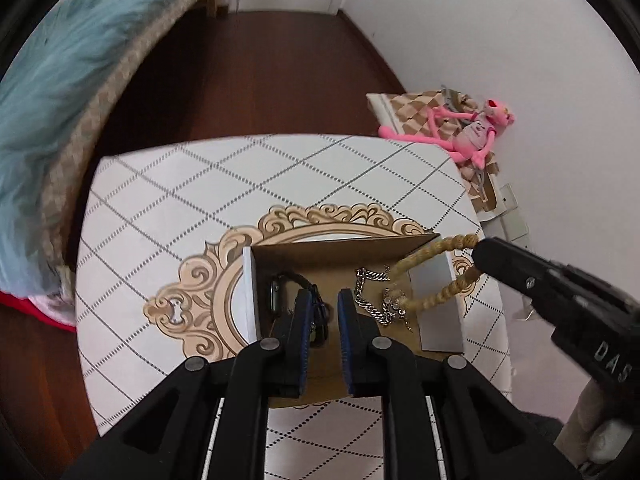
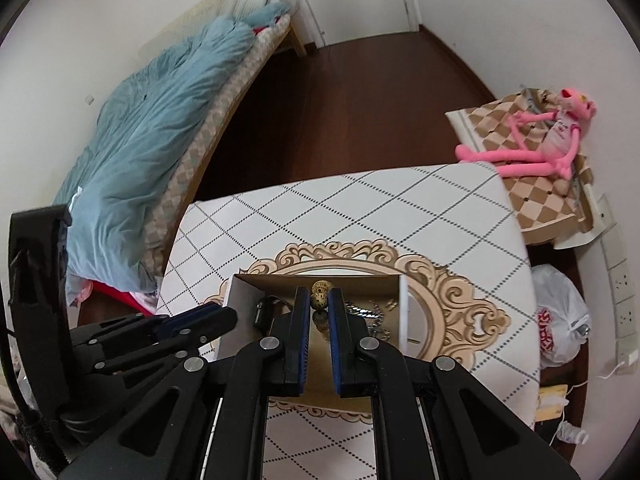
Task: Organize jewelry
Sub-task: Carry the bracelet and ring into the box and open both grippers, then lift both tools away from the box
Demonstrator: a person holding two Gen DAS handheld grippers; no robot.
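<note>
Blue-quilted bed (image 2: 152,120) along the far side, dark wood floor (image 2: 340,100) beyond. Nearer, a white diamond-patterned worktop (image 2: 400,208) with a gilt scroll motif, carrying an open cardboard box (image 1: 440,300) with white side walls.

Over that box, right gripper (image 2: 319,292) pinched narrow on a speckled bead bracelet (image 1: 448,290), the loop hanging from its tip above the box's right half and apparently draping onto the silver chain (image 1: 372,276). Left gripper (image 1: 322,296) nearly closed above the box's left part. A dark piece visible between its fingers in the left wrist view, but gripped or merely lying behind them: cannot tell. Dark watch (image 1: 276,292) against the left wall of the box.

Likely step: lifting the bracelet clear of the box for sorting.

To do it well:
- Raise straight and slowly until the lowest beads hang free of the chain. Snagged links would drag the chain up too.
- Keep the pinch firm. Round beads roll out of flat pads easily.
- Hold the left gripper off the swinging loop, or use it to steady the box wall if the box starts to shift.
- Avoid tilting the wrist sharply, since a swaying loop could catch the box rim.
</note>
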